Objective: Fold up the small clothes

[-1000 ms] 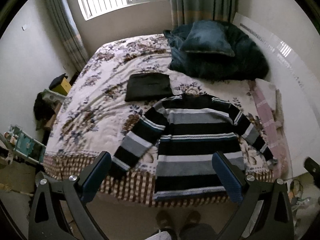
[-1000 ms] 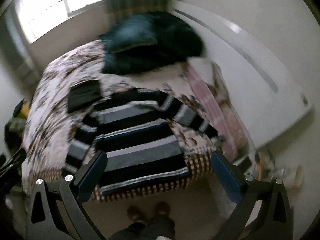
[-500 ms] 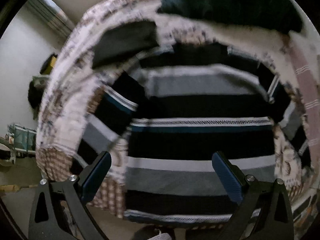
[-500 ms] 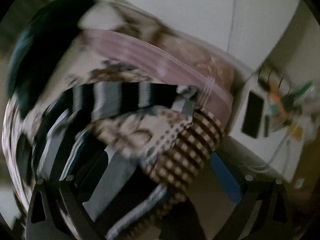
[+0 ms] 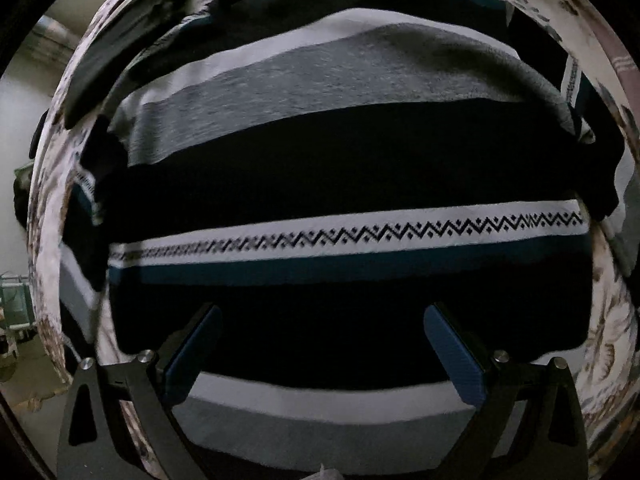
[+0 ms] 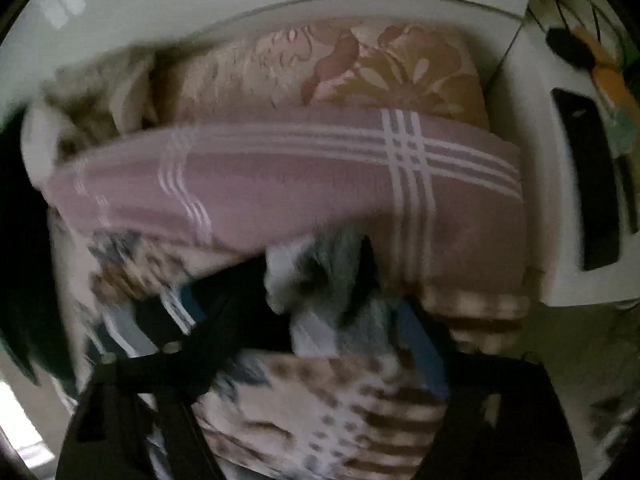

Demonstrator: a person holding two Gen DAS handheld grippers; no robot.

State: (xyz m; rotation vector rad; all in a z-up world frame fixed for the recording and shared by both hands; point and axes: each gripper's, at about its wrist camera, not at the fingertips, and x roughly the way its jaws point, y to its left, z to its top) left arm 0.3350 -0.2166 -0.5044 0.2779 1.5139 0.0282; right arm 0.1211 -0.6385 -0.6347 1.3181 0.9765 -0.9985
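striped sweaters: 1 (image 5: 340,168), lying spread across the bed, filling the left wrist view
sweater cuffs: 1 showing (image 6: 320,276) in the right wrist view, near the bed's edge
folded dark garments: 1 (image 5: 120,48), sitting toward the bed's upper left corner
floral bedspreads: 1 (image 6: 320,412)
pink striped towels: 1 (image 6: 280,184), lying along the bed's edge
floral pillows: 1 (image 6: 360,68), sitting behind the towel
grippers: 2, left (image 5: 320,344), right (image 6: 312,328)
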